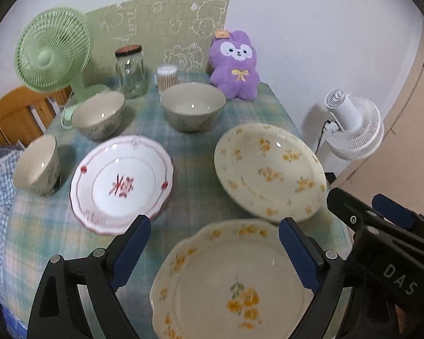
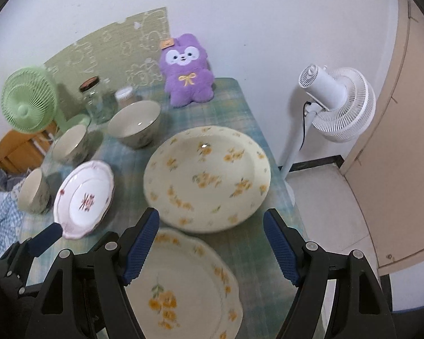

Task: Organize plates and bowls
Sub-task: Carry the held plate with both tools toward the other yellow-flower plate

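Scalloped plate point(image 1: 234, 282) lies under both spread hand-held grippers, flowered dish point(image 1: 271, 169) and bowls beyond.

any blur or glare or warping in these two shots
Left wrist view: the red-patterned plate looks motion-smeared, small glints sit in the bowls, and the fisheye bends the door edge at right. Right wrist view: the large flowered dish has soft edges and one bright glint near its far rim, with dark corners around the frame.

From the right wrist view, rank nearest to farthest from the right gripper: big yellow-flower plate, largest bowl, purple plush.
1. Big yellow-flower plate, just ahead of the right gripper.
2. Largest bowl, behind it, to the left.
3. Purple plush, at the table's far edge.
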Motion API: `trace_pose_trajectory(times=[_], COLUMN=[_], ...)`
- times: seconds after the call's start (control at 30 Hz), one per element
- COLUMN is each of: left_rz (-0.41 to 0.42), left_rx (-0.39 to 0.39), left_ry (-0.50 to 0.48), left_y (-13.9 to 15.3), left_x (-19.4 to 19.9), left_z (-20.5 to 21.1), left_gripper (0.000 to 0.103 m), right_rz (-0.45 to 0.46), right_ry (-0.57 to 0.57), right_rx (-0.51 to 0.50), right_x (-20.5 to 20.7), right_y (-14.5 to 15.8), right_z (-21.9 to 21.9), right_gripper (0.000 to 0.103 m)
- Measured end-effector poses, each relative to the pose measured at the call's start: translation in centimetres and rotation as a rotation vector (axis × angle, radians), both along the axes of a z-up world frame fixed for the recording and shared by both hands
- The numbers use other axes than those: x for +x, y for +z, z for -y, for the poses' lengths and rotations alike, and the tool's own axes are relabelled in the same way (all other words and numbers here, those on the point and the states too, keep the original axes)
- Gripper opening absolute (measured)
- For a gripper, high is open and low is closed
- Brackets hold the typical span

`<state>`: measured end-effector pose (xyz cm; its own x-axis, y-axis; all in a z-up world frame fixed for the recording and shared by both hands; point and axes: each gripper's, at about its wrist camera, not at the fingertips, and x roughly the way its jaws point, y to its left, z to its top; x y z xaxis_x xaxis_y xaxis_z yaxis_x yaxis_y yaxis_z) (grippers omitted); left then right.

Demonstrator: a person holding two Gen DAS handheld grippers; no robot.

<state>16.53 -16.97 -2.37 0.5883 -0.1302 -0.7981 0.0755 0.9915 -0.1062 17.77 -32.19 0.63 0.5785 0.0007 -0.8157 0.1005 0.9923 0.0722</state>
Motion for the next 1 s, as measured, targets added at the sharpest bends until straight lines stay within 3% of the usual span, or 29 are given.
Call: trace_pose_trajectory(times=[0.2, 0.53, 0.87, 1.0], left_rz=[0.007, -0.017, -0.101, -0.126], left_rx=[0.021, 0.073, 0.110, 0.120], left_ry=[0.048, 0.105, 0.144, 0.139], left_y=[-0.3, -3.6, -7.6, -8.7], left_x=[3.7, 10.2, 13.1, 13.6], left_z=[1.5, 4.4, 5.2, 5.6], left_gripper=[0.093, 0.091, 0.083, 0.080], right_rz=[0.015, -0.037, -0.115, -0.138], right_ry=[0.037, 0.086, 0.093, 0.094], right_rx=[0.013, -0.008, -0.004, -0.021], right_x=[4.0, 11.0, 14.6, 15.3], right_y=[-0.6, -4.1, -8.8, -10.3], right_z=[1.8, 5.2, 6.5, 6.7], right_gripper=[0.079, 0.079, 0.078, 0.073])
